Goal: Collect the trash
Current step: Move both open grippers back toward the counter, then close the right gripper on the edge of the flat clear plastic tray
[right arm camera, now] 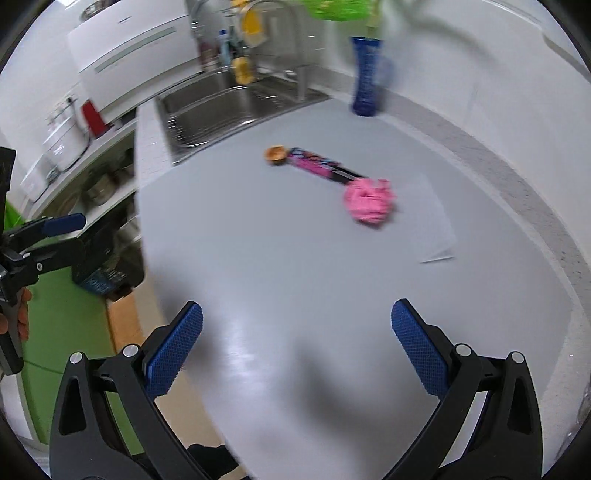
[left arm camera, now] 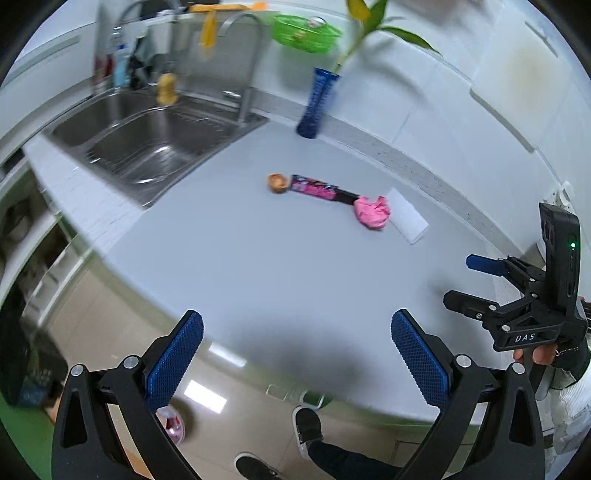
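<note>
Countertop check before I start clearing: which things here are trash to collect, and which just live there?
Trash:
orange cup
pink-and-black wrapper
crumpled pink paper
white paper sheet

Staying put:
blue vase
sink
faucet
green basket

The grey countertop (left arm camera: pixel 258 266) carries a short row of things near its middle. A small orange-brown cup (left arm camera: pixel 277 183) lies at one end, just beside a long pink and black wrapper (left arm camera: pixel 317 189). At the other end of the wrapper lies a crumpled pink piece (left arm camera: pixel 372 212), partly on a flat white sheet (left arm camera: pixel 409 218). A blue vase (left arm camera: pixel 317 103) with a green plant stands upright near the back wall, beside the steel sink (left arm camera: pixel 147 140) set in the counter.
</note>
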A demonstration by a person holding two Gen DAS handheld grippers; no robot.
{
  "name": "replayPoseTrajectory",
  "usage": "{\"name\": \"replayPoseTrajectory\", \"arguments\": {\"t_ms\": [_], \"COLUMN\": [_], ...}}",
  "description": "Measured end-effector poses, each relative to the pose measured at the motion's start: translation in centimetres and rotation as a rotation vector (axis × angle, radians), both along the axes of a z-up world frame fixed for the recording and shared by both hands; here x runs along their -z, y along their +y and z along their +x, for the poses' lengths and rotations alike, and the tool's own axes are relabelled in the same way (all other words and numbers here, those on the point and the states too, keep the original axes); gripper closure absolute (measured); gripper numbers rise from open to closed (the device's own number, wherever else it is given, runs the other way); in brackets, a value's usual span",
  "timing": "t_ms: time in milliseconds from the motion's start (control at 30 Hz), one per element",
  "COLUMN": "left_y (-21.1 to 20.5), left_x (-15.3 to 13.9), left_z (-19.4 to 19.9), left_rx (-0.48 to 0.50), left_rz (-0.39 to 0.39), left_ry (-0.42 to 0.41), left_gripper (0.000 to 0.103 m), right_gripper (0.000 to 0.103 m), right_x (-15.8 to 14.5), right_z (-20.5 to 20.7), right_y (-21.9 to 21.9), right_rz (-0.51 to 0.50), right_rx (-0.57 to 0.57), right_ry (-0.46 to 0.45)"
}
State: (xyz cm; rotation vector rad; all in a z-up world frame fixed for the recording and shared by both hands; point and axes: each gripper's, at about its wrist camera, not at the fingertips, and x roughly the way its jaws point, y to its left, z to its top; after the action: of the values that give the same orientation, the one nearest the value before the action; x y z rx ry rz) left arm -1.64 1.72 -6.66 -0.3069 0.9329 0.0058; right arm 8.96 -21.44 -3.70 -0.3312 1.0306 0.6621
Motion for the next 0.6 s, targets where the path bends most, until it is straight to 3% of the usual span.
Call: {"name": "replayPoseTrajectory", "arguments": {"t_ms": [333, 500, 533, 600], "left_y": [-3.1, -4.1, -4.4, -4.7], "left_x": [1.8, 3.1, 3.4, 3.7], "left_z": [8.3, 11.1, 11.7, 12.4], "left_rx": [0.028, 0.023, 0.023, 0.021], "left_rz": [-0.014, -0.018, -0.020, -0.022], "left_ry": [0.041, 0.071, 0.077, 0.085], "left_gripper": [0.006, 0.006, 0.006, 0.006], "right_gripper": [0.003, 0.003, 0.004, 0.017], "right_x": [2.1, 4.5, 4.9, 5.9], "right_z": [9.7, 14.9, 15.5, 16.6], "right_y": [-3.0, -4.0, -4.0, -3.8], "right_rz": [-0.081, -0.105, -0.106, -0.109], "right_rx": [0.064, 0.085, 0.081, 0.064], "right_ry": [-0.028, 0.004, 0.013, 0.037]}}
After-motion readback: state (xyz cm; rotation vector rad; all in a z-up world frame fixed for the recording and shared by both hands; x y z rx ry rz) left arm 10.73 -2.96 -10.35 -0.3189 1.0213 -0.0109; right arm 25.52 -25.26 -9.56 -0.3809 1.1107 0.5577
